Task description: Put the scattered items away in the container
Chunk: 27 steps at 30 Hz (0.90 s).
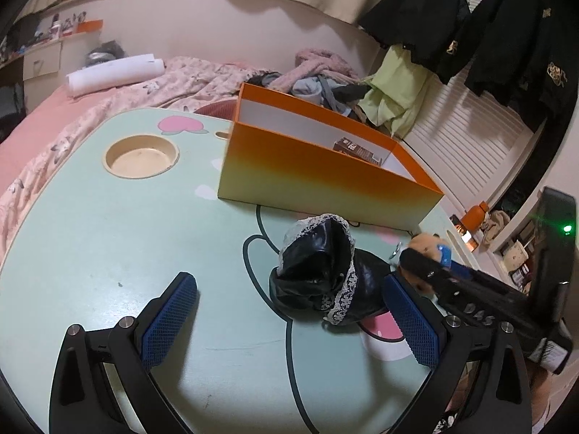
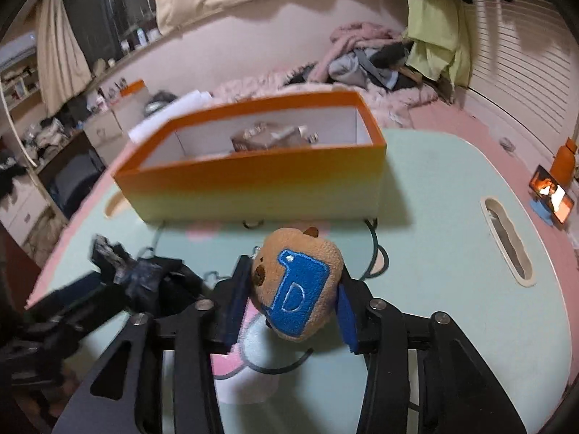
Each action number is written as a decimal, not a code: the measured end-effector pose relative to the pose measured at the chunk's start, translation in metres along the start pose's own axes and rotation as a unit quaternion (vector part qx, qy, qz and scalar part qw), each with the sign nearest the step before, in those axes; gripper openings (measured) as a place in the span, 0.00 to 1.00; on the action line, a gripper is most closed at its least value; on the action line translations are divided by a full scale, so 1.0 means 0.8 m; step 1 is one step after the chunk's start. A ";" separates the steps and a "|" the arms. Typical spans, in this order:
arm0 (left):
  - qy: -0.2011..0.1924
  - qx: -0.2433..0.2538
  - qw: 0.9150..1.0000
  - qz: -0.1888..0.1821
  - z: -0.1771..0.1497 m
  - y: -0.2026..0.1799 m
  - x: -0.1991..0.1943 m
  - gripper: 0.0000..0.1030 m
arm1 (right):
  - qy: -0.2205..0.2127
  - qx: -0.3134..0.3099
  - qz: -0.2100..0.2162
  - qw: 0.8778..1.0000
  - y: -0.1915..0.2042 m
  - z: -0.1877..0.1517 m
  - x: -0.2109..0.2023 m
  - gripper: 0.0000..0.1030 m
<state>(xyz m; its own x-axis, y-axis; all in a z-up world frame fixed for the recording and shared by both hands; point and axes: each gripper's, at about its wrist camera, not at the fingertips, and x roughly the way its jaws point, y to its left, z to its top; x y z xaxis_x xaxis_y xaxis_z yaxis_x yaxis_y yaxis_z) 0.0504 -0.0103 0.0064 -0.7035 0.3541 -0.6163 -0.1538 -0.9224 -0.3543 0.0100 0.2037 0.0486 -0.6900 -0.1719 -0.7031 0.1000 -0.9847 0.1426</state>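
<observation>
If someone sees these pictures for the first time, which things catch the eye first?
The brown plush toy with a blue patch, clamped in the right gripper above the pale green table. Behind it stands the orange cardboard box; a black lace-trimmed pouch lies near the open left gripper.

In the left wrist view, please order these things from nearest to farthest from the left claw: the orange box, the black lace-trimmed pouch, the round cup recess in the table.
1. Black lace-trimmed pouch: just ahead, by the right finger.
2. Orange box: behind the pouch, toward the right.
3. Round cup recess: far left.
Box and recess are nearly equal.
</observation>
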 end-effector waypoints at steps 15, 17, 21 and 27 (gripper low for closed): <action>-0.001 -0.008 1.000 -0.006 -0.002 0.011 0.002 1.00 | 0.037 -0.050 -0.055 0.997 -0.005 -0.038 -0.010 0.78; -0.001 -0.005 1.000 -0.006 -0.003 0.010 0.000 1.00 | 0.037 -0.044 -0.047 0.997 -0.009 -0.037 -0.009 0.82; -0.001 -0.005 1.000 -0.006 -0.004 0.008 0.000 1.00 | 0.034 -0.044 -0.045 0.997 -0.008 -0.039 -0.011 0.82; 0.000 -0.002 1.000 -0.003 -0.005 0.008 -0.002 1.00 | 0.032 -0.045 -0.042 0.998 -0.007 -0.040 -0.011 0.84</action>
<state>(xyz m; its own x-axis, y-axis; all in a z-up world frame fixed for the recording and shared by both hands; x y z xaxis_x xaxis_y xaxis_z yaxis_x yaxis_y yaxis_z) 0.0534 -0.0162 0.0023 -0.7030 0.3600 -0.6133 -0.1552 -0.9193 -0.3616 0.0384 0.2097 0.0315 -0.6523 -0.0879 -0.7529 0.1098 -0.9937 0.0208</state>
